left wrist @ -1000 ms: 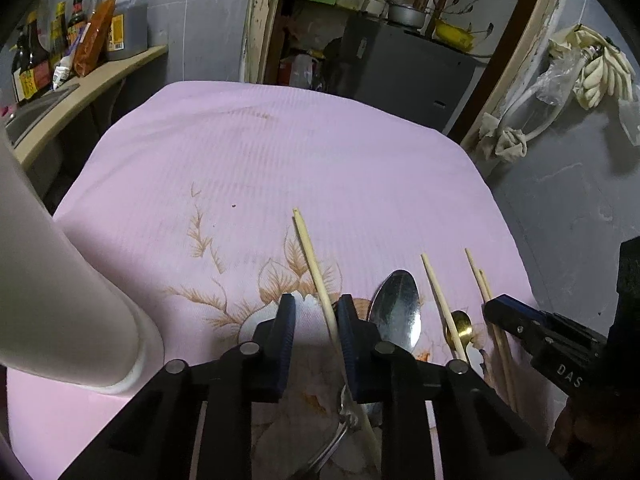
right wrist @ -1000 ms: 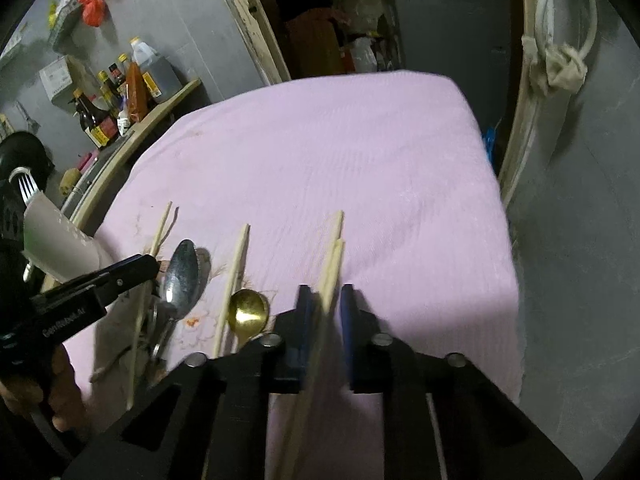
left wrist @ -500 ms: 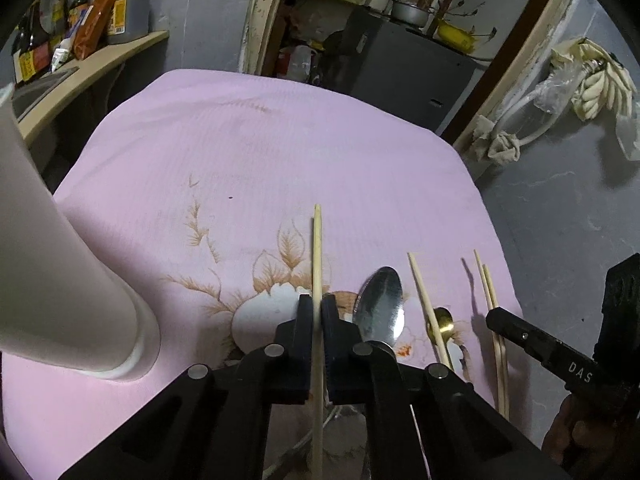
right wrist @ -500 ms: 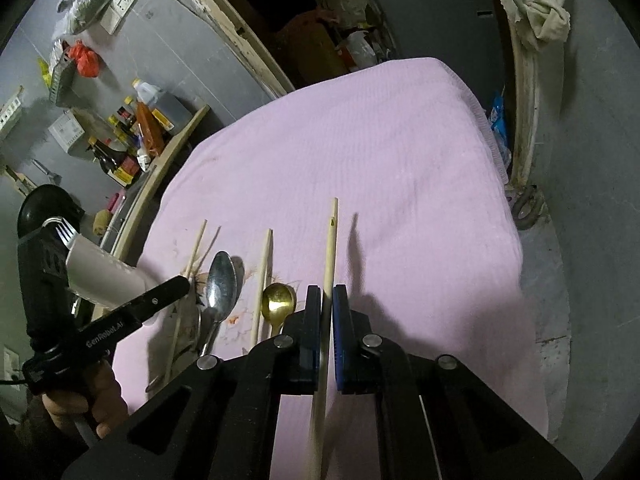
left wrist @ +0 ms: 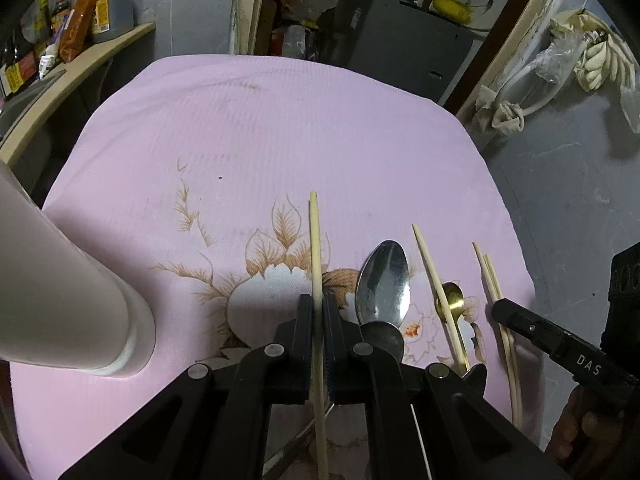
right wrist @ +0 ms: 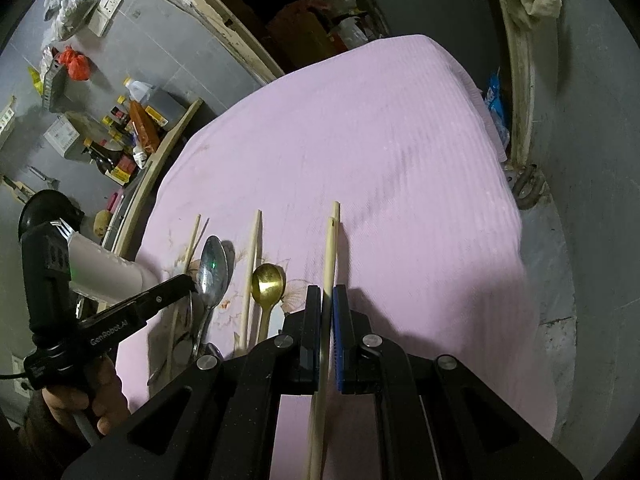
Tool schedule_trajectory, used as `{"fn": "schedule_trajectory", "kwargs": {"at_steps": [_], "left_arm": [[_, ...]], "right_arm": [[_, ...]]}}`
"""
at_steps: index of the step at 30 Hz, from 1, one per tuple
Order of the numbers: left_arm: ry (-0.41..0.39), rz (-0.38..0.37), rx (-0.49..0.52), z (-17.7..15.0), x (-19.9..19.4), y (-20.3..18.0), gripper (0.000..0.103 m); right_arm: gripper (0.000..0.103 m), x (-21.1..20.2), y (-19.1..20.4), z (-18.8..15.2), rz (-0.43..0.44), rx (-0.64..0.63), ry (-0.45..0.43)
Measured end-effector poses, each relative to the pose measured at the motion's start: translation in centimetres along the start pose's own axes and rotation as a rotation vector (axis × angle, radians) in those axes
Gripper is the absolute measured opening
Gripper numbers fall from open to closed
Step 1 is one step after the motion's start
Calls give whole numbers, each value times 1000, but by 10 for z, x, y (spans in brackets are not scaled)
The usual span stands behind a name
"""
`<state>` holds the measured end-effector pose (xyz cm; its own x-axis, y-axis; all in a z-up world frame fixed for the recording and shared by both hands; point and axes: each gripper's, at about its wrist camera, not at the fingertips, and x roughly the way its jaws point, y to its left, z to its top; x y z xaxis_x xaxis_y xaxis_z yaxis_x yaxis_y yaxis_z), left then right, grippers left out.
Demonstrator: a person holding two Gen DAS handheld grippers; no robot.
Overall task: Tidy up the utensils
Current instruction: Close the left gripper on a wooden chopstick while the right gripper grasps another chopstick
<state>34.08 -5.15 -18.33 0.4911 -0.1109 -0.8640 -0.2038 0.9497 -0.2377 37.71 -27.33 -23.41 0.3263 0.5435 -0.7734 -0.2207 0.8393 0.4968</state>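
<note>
My left gripper (left wrist: 318, 300) is shut on a pale wooden chopstick (left wrist: 315, 240) that points away over the pink cloth. My right gripper (right wrist: 328, 292) is shut on a pair of chopsticks (right wrist: 331, 248); that pair also shows in the left wrist view (left wrist: 492, 280). Between the grippers lie a large steel spoon (left wrist: 384, 284), a single chopstick (left wrist: 434, 276) and a small gold spoon (left wrist: 454, 298). In the right wrist view the steel spoon (right wrist: 212, 268), gold spoon (right wrist: 268, 282) and single chopstick (right wrist: 252, 256) lie left of my gripper.
A pale cylindrical holder (left wrist: 60, 300) lies at the left on the pink floral cloth (left wrist: 280, 128), with a fork in it (right wrist: 60, 226). A shelf with bottles (left wrist: 72, 12) runs at far left. The table edge drops off on the right (right wrist: 516, 200).
My left gripper closed on the chopstick, which now points straight ahead. My right gripper tightened on its pair and rose; both views pulled back a little from the cloth.
</note>
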Motion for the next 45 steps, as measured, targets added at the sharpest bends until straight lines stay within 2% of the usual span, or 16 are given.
{"fn": "schedule_trajectory", "kwargs": {"at_steps": [7, 11, 19, 36, 42, 45], "left_arm": [[-44, -28, -13, 0, -10, -1, 5], [-74, -38, -10, 0, -18, -3, 5], [-44, -35, -17, -7, -13, 0, 5], [-33, -39, -57, -16, -10, 15, 5], [-23, -46, -56, -15, -5, 14, 5], [-22, -48, -54, -14, -5, 14, 5]], "right_arm": [[5, -9, 2, 0, 26, 0, -27], [1, -9, 3, -1, 1, -16, -14], [2, -5, -3, -8, -29, 11, 1], [2, 7, 9, 3, -16, 10, 18], [3, 17, 9, 11, -10, 37, 63], [3, 21, 16, 14, -40, 9, 73]]}}
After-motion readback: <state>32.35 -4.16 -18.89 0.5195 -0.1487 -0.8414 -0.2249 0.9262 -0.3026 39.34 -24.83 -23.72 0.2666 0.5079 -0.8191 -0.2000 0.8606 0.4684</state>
